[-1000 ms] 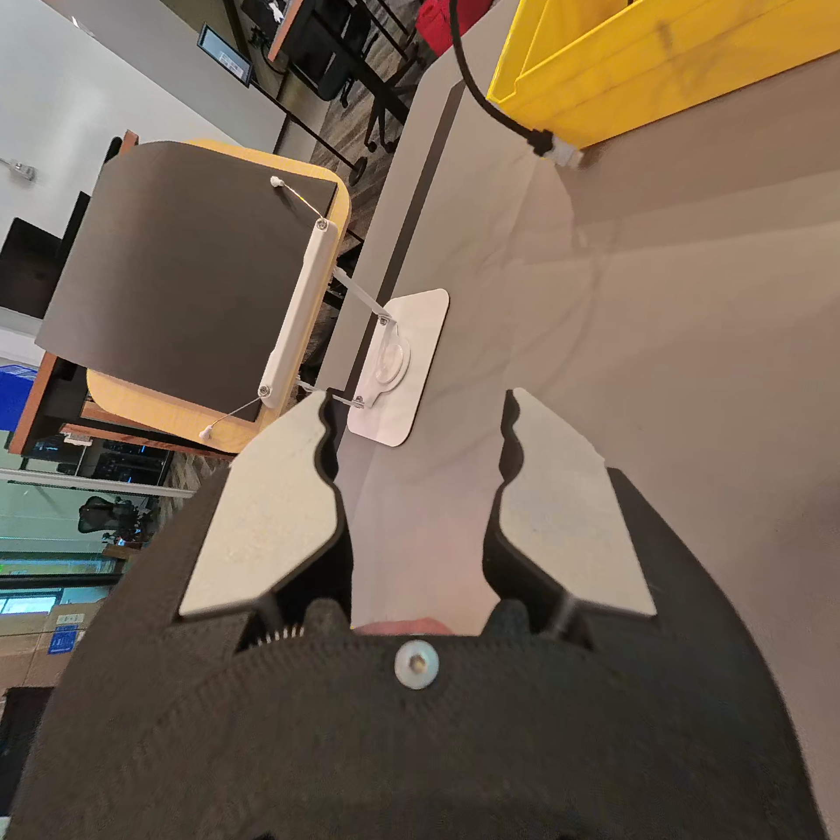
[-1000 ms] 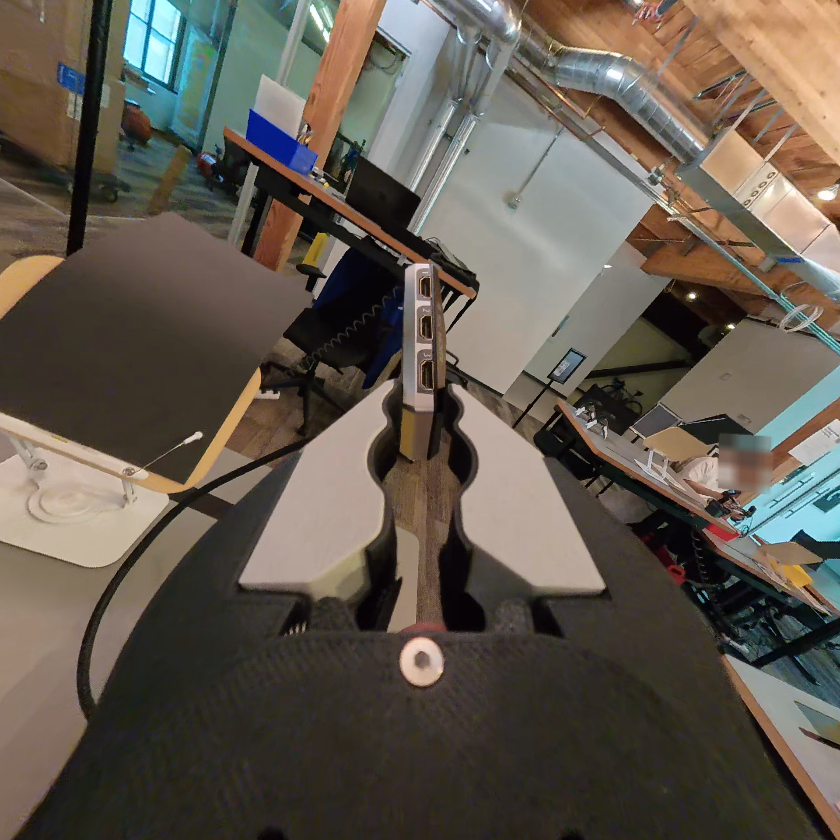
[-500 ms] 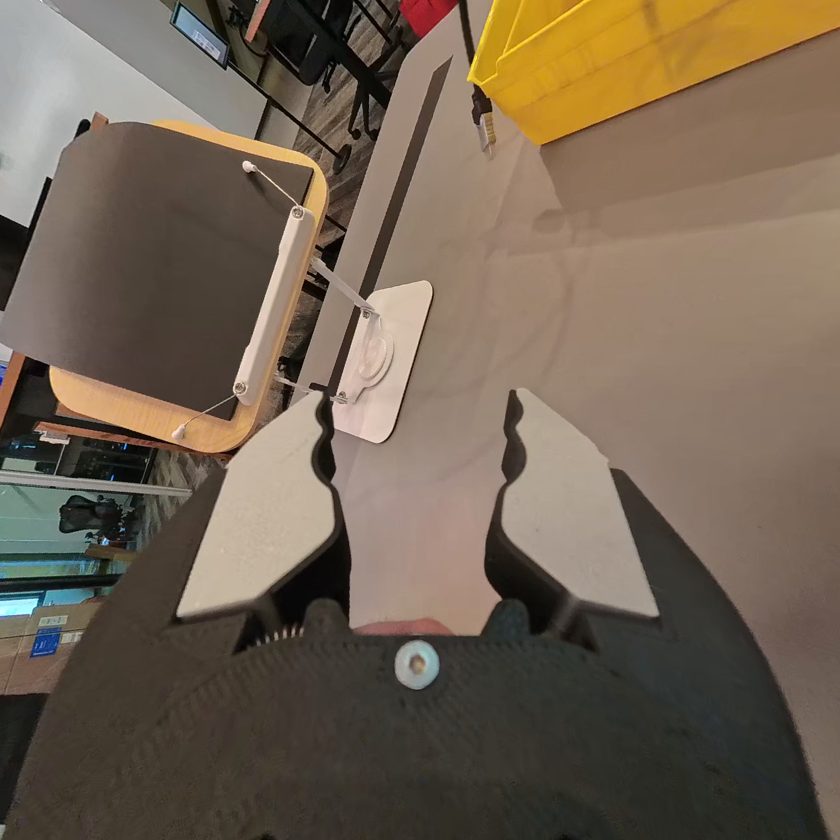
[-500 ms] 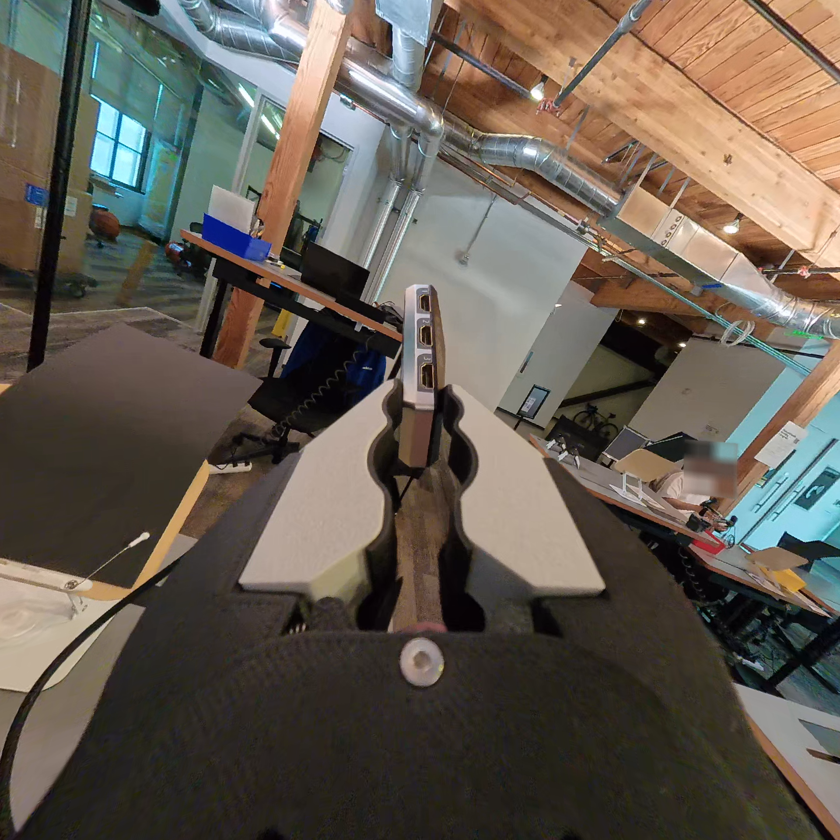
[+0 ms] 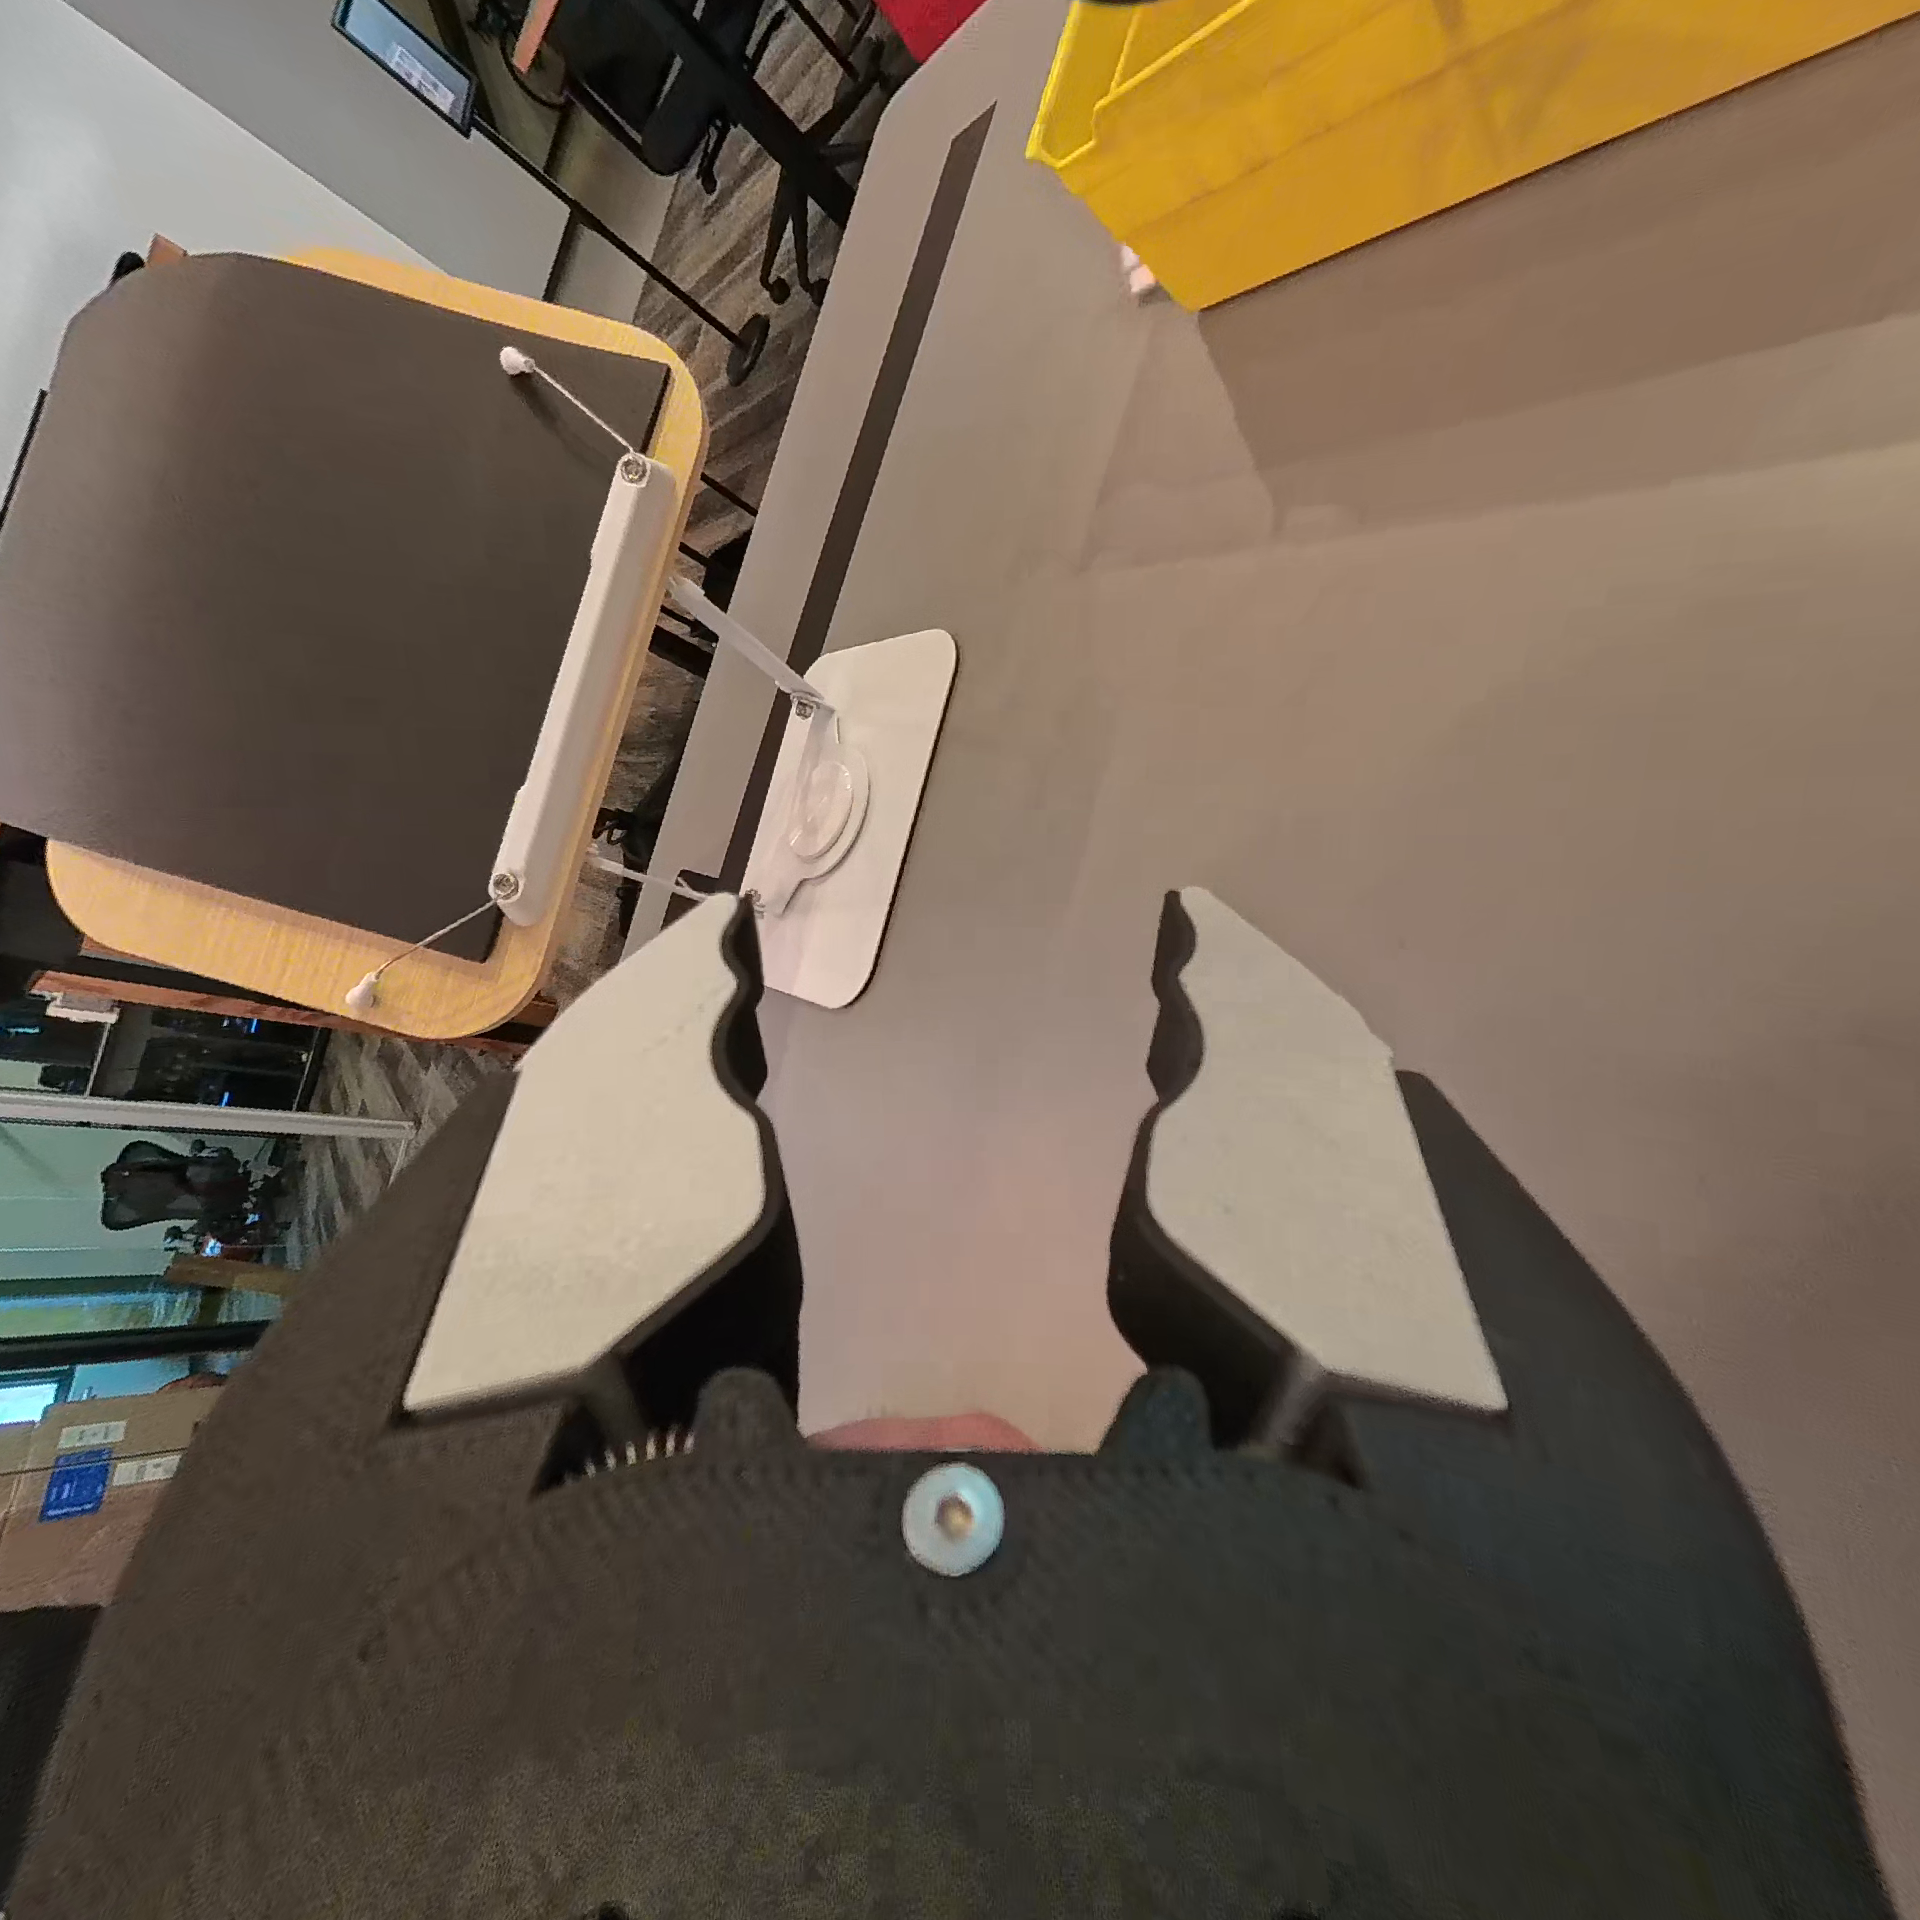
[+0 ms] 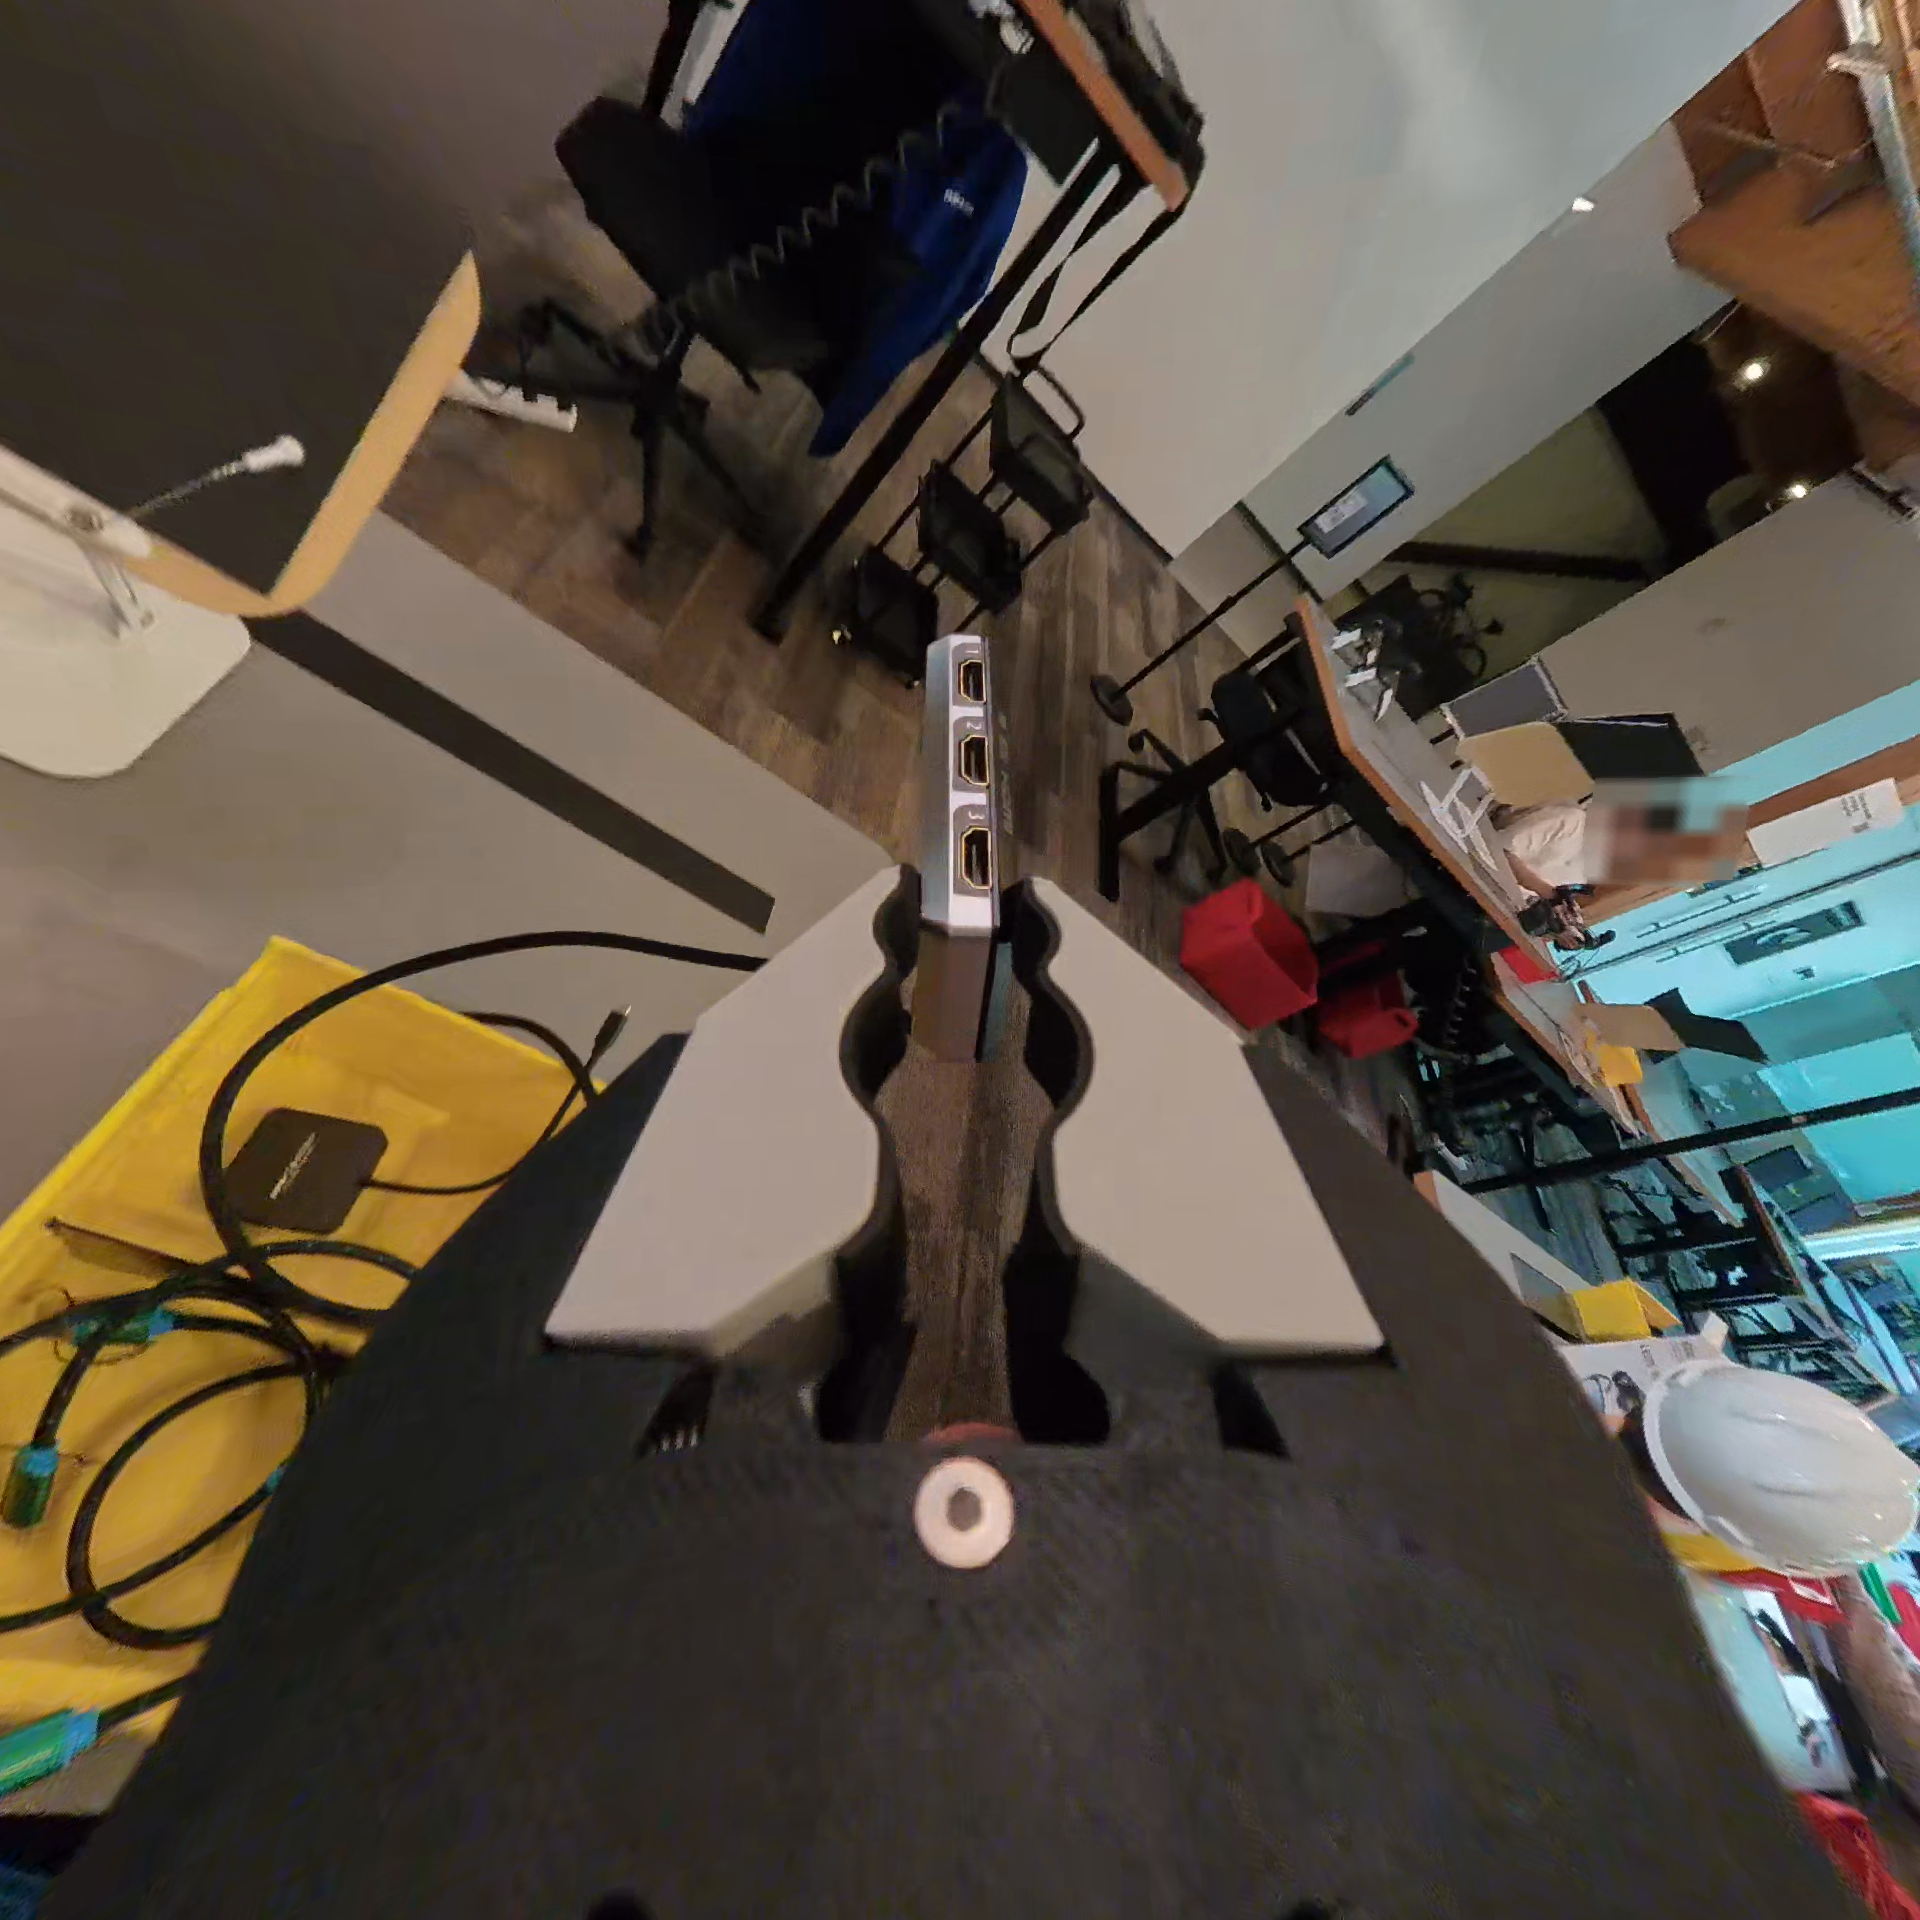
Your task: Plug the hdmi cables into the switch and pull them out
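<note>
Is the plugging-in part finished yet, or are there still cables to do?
Not yet. The right gripper is shut on the switch, held up in the air, but its three ports look empty. The left gripper is open and holds nothing. Cables lie in the yellow bin.

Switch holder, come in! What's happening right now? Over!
Left gripper open, empty, over the grey table. Right gripper shut on switch, three ports bare. Cables lie in yellow bin. Nothing blocking.
</note>
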A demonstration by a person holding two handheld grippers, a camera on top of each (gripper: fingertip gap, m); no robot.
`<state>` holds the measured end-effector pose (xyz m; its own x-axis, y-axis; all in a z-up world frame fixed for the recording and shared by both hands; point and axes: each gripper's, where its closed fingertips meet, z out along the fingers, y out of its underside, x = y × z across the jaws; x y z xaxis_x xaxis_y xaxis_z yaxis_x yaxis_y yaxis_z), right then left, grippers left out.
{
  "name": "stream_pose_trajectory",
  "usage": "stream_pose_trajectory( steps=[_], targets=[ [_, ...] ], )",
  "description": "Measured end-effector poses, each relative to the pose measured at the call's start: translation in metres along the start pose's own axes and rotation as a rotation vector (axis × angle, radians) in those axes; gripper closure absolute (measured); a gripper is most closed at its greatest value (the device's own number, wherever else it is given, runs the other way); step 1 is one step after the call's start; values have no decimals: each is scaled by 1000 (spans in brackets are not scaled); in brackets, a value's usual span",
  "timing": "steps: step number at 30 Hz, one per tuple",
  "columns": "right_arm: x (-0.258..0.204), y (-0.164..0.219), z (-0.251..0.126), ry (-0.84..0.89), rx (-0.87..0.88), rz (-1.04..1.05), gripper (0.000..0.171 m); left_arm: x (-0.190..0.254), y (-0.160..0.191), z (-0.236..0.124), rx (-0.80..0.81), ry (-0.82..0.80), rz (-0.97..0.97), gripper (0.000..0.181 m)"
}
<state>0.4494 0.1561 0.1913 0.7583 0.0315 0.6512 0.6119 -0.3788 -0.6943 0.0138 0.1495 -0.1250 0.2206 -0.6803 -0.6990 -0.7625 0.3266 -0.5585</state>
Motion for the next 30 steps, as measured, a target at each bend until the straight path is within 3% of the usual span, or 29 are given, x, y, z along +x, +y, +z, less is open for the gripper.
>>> stream_pose_trajectory(
  steps=[6,10,15,19,23,30],
  targets=[
    [-53,34,36,-139,-35,-2,156,7,2,6,-12,20,1,109],
    [-58,33,63,-153,-6,55,156,14,5,10,-22,38,2,109],
    [-25,4,73,-184,141,280,156,14,10,11,-31,40,0,109],
    [16,-11,66,-95,257,396,156,12,16,13,-38,47,-16,109],
    [29,14,75,55,205,332,156,13,19,14,-43,52,-21,109],
    [-29,75,102,54,150,308,156,16,18,15,-50,54,-12,109]
  ],
)
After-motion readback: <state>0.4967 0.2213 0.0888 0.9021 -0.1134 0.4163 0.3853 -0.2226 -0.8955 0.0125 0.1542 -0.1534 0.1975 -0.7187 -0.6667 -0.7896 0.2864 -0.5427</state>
